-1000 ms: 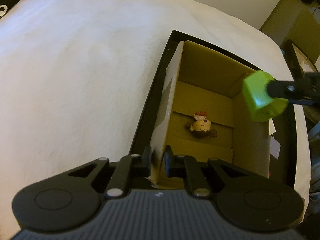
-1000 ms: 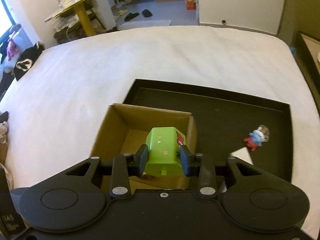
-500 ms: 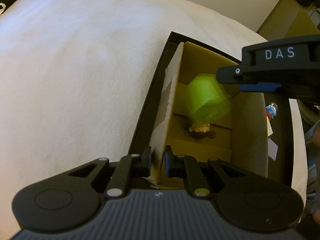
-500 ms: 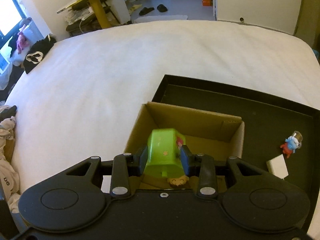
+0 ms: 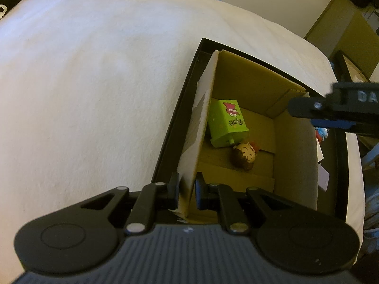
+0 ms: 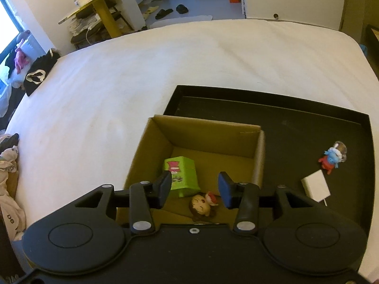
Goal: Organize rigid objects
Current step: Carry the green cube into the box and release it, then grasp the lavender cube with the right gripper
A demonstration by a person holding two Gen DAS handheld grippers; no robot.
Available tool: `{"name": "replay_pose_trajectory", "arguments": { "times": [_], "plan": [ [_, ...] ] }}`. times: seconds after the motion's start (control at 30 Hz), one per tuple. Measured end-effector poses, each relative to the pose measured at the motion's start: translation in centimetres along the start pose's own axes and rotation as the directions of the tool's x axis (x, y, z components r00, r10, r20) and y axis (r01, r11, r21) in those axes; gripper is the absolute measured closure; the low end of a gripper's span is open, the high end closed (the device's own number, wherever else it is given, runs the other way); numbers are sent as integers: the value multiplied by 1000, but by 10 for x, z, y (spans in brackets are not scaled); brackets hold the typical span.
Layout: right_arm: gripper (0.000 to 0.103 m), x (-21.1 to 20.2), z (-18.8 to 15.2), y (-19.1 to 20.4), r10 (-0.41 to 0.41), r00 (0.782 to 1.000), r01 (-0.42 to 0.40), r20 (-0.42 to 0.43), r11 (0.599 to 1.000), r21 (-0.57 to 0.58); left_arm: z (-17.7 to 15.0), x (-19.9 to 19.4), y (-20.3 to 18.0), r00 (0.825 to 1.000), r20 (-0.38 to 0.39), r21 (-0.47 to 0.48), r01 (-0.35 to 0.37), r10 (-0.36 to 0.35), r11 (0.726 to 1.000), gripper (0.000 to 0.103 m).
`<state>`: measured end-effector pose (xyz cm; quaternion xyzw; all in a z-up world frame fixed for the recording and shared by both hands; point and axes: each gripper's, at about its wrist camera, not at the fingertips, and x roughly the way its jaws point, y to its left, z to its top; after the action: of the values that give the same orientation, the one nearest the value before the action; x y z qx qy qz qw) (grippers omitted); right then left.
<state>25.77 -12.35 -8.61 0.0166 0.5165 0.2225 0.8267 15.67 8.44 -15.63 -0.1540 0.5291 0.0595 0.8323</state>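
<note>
On the white bed point(image 6: 142, 75) sits a black tray point(image 6: 296, 123), and at its left end stands an open cardboard box point(image 6: 206, 127). The left tool point(image 5: 186, 190) is pinched shut on the box's near left wall point(image 5: 196, 142), holding the box steady. Inside, against that same wall, the green toy box point(image 5: 227, 123) lies on its side on the floor of the cardboard box, and just beside it, touching or nearly so, lies the small doll head point(image 5: 245, 153). Above them hangs the right tool point(image 6: 194, 189), its jaws spread wide with nothing between them, so the green toy box looks freshly placed and this step reads as done. Further right, on the bare tray floor, a white flat block point(image 6: 316, 184) and a blue and red figurine point(image 6: 332, 157) lie near each other, well apart from the cardboard box. The next move likely calls for the right tool to lift clear of the box rim, swing right over the tray, and come down around one of those two; the figurine is small and irregular, so the jaws would need careful centring, while the left tool keeps the box from shifting
</note>
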Motion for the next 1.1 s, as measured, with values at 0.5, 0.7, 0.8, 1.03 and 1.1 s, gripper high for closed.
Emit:
{"name": "replay_pose_trajectory", "arguments": {
  "times": [0.5, 0.7, 0.8, 1.03, 1.1],
  "plan": [
    [49, -39, -24, -71, -56, 998, 55, 14, 995, 87, 0, -1, -11, 999, 4, 23, -47, 47, 999, 91],
    [49, -46, -32, -98, -63, 998, 60, 19, 990, 124, -3, -8, -14, 997, 48, 31, -61, 59, 998, 91],
    [44, -46, -35, -108, -62, 998, 58, 17, 987, 147, -5, -16, -14, 994, 92, 28, -60, 57, 998, 90],
    [28, -35, -50, -123, -71, 997, 70, 2, 978, 196, -5, -18, -18, 992, 91, 30, -85, 82, 996, 83],
    [24, -30, -55, -127, -78, 997, 77, 0, 976, 205, -7, -23, -20, 989, 121, 44, -85, 79, 995, 69]
  ]
}}
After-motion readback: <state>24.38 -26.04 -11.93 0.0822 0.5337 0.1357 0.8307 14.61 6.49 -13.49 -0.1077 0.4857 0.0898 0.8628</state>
